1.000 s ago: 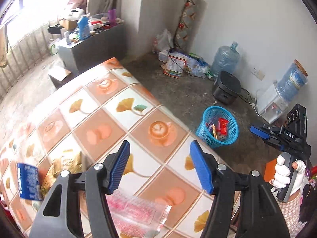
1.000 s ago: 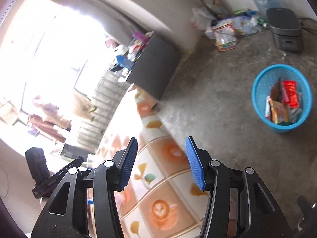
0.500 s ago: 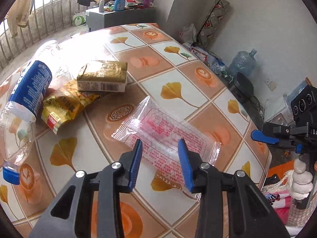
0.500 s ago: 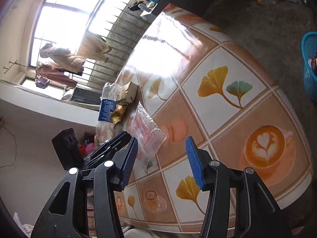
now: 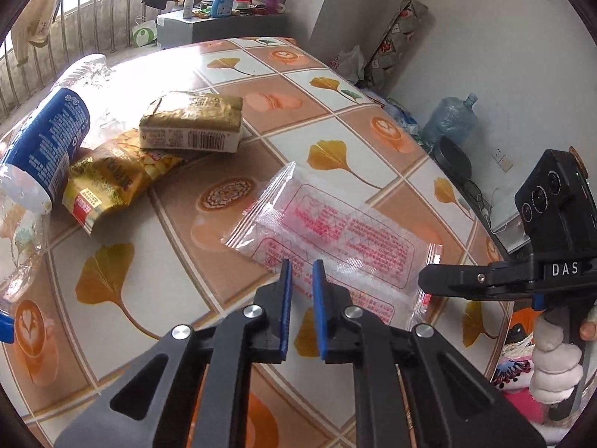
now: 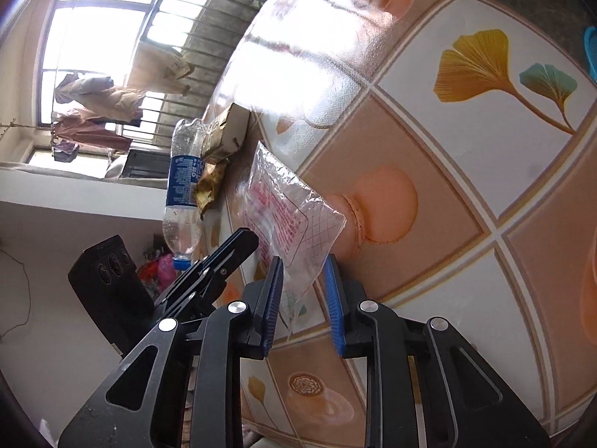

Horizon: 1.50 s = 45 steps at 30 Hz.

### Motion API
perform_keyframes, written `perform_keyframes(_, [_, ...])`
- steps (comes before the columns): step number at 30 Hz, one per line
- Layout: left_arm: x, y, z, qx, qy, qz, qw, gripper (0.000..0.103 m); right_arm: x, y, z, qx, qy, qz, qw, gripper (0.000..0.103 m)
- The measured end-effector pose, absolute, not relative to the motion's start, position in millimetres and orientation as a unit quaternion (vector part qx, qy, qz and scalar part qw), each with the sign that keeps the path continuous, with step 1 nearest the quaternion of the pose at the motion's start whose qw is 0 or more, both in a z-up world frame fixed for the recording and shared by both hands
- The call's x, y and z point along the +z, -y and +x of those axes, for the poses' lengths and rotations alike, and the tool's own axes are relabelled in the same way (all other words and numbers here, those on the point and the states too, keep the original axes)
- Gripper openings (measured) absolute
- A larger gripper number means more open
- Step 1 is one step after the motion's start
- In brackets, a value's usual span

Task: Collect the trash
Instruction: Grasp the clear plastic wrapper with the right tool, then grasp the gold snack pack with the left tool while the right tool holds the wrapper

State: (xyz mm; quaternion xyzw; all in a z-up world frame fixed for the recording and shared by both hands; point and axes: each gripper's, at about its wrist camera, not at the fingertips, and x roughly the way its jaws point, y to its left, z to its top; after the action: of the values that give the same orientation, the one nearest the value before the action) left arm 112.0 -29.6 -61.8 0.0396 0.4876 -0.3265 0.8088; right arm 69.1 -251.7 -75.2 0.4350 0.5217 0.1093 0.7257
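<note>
A clear wrapper with pink print (image 5: 332,235) lies on the tiled table (image 5: 261,86). My left gripper (image 5: 299,272) sits at its near edge, jaws nearly closed with a thin gap; I cannot tell if they pinch the film. My right gripper (image 6: 302,272) is open, jaws on either side of the wrapper's (image 6: 283,209) end. It also shows at the right of the left wrist view (image 5: 485,283). A gold carton (image 5: 192,121), a yellow snack bag (image 5: 112,175) and a crushed blue-label bottle (image 5: 41,153) lie at the left.
A blue basket's rim (image 6: 591,48) shows on the floor past the table's edge. A water jug (image 5: 449,119) and a black appliance (image 5: 453,155) stand by the wall. A grey cabinet with bottles (image 5: 220,22) stands beyond the table.
Both grippers have moved in to the clear wrapper. My left gripper's jaws have narrowed from wide open to nearly closed. The right gripper's jaws have narrowed a little and now straddle the wrapper's end.
</note>
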Motion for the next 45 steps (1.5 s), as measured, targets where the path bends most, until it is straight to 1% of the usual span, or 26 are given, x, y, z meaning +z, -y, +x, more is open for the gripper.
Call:
perform_keyframes(2, [-62.0, 32.1, 110.0, -0.329, -0.479, 0.056, 0.812, 0.011, -75.0, 253.0, 68.2, 0.106, -0.515, 0.438, 0.729, 0.021])
perform_keyframes(7, [-62.1, 37.9, 104.9, -0.331, -0.467, 0.079, 0.816, 0.011, -80.8, 254.5, 68.2, 0.1, -0.503, 0.454, 0.729, 0.012])
perform_keyframes(9, [-61.9, 37.7, 106.4, -0.332, -0.468, 0.076, 0.816, 0.011, -80.3, 256.6, 68.0, 0.095, -0.495, 0.456, 0.734, 0.007])
perform_keyframes(11, [-61.4, 34.1, 109.5, -0.336, -0.476, 0.058, 0.811, 0.011, -77.9, 258.0, 69.2, 0.098, -0.486, 0.456, 0.739, 0.004])
perform_keyframes(14, [-58.5, 24.9, 120.1, -0.333, -0.483, 0.017, 0.809, 0.011, -73.1, 260.6, 71.4, 0.09, -0.477, 0.446, 0.752, 0.004])
perform_keyframes(20, [-30.3, 12.9, 154.8, -0.28, -0.448, -0.017, 0.849, 0.011, -64.8, 281.9, 70.5, 0.062, -0.454, 0.442, 0.771, 0.003])
perform_keyframes(21, [-25.7, 12.1, 164.0, -0.263, -0.442, -0.022, 0.857, 0.013, -63.6, 284.7, 70.2, 0.058, -0.449, 0.442, 0.774, 0.003])
perform_keyframes(22, [-22.2, 10.4, 173.9, -0.244, -0.437, -0.028, 0.866, 0.018, -62.8, 286.9, 69.4, 0.055, -0.445, 0.442, 0.777, 0.003])
perform_keyframes(24, [-17.8, 10.1, 194.8, -0.196, -0.424, -0.03, 0.884, 0.032, -61.4, 290.0, 68.0, 0.05, -0.437, 0.442, 0.782, 0.003])
perform_keyframes(26, [-19.5, 12.7, 215.2, -0.159, -0.419, -0.028, 0.894, 0.037, -62.6, 291.4, 66.3, 0.046, -0.431, 0.444, 0.784, 0.004])
perform_keyframes(30, [-42.4, 33.8, 249.0, -0.132, -0.442, 0.011, 0.887, 0.037, -68.4, 291.9, 62.7, 0.041, -0.427, 0.452, 0.782, 0.003])
perform_keyframes(34, [-46.0, 47.2, 244.1, -0.141, -0.415, 0.061, 0.897, 0.037, -69.0, 293.5, 56.8, 0.035, -0.423, 0.455, 0.783, 0.003])
perform_keyframes(38, [-47.1, 46.9, 225.5, -0.187, -0.404, 0.076, 0.892, 0.037, -68.5, 298.7, 54.1, 0.026, -0.417, 0.458, 0.784, 0.004])
perform_keyframes(42, [-48.4, 40.5, 192.9, -0.251, -0.406, 0.069, 0.876, 0.037, -69.2, 303.6, 49.9, 0.019, -0.415, 0.461, 0.784, 0.004])
perform_keyframes(45, [-48.7, 45.4, 158.8, -0.302, -0.392, 0.093, 0.864, 0.037, -69.4, 301.5, 49.5, 0.017, -0.416, 0.461, 0.784, 0.004])
